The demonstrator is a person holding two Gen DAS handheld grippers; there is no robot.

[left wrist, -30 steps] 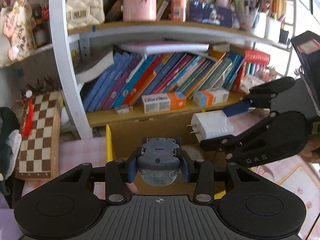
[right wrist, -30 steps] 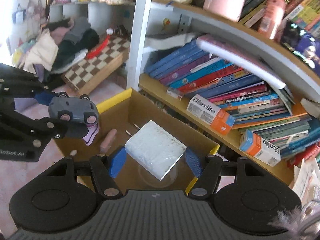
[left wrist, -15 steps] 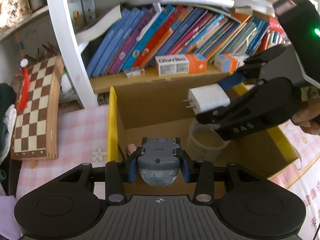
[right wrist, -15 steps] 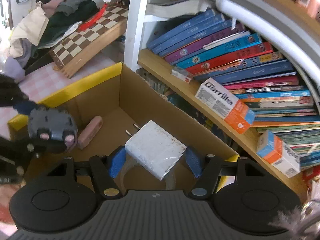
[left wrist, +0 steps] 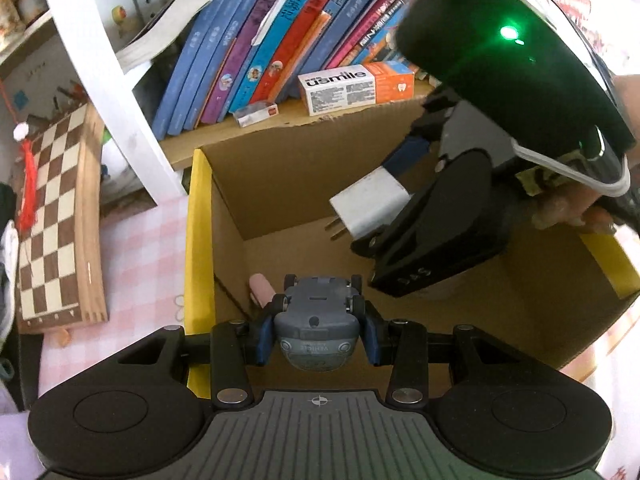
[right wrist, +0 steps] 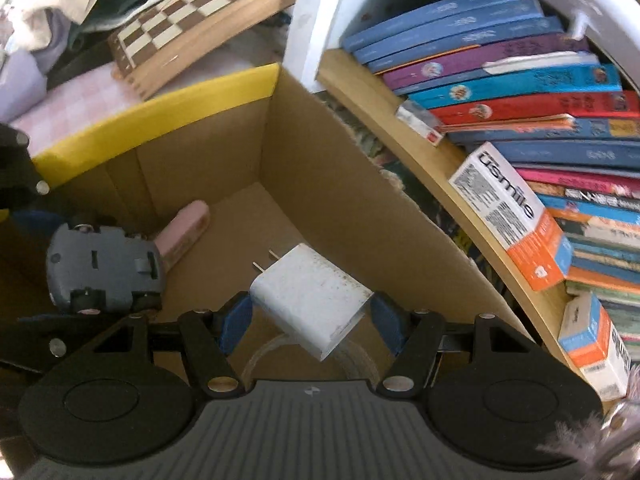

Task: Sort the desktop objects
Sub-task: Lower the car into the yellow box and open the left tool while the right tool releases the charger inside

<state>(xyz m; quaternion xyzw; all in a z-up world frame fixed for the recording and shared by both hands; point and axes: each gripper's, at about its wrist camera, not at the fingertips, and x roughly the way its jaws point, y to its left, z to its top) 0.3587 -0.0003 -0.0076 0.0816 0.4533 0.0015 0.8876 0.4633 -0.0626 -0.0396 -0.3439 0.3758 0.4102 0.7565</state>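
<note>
Left wrist view: my left claw [left wrist: 318, 330] grips the toy car [left wrist: 318, 320] over the box [left wrist: 199, 216], poised for dropping; my right claw [right wrist: 310, 322] clamps the charger [right wrist: 310, 300] above it too, prongs forward.

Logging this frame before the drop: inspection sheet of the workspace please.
Surface: pink checked cloth under the cardboard box.
Job's things: toy car, white charger, both above the box; pink eraser on its floor.
Clutter: clear tape roll, partly hidden.
Grippers: left gripper shut on car; right gripper shut on charger.
Cables: white cable on the right unit.
Surroundings: bookshelf, chessboard.
</note>
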